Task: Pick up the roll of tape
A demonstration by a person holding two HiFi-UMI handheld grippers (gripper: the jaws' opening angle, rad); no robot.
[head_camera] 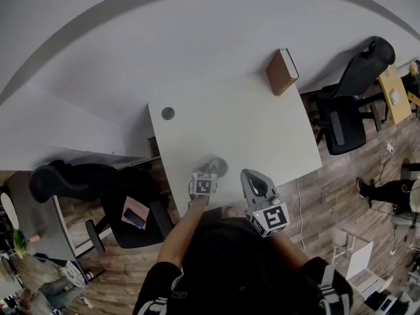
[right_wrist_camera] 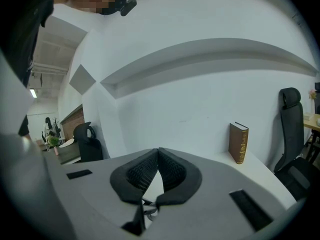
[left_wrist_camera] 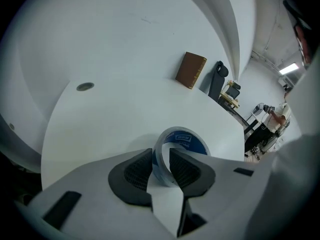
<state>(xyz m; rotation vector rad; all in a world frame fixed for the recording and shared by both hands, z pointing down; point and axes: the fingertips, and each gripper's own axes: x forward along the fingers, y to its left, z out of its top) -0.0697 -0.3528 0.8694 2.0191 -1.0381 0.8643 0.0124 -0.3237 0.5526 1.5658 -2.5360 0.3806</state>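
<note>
We see soft, even indoor light in all three views, with no hard shadows. In the head view the white table [head_camera: 262, 130] is bright but not blown out. The floor [head_camera: 315, 195] is dimmer, and the wide lens bends the wall [head_camera: 197, 38] into an arc. Both gripper views darken to black at the corners and curve straight lines near the edges. In the left one a ceiling lamp [left_wrist_camera: 289, 69] glares at far right, and the tape [left_wrist_camera: 186, 142] casts a faint shadow to its left. In the right one a strip light [right_wrist_camera: 32, 92] glows at left, and the book [right_wrist_camera: 238, 142] looks sharp.
</note>
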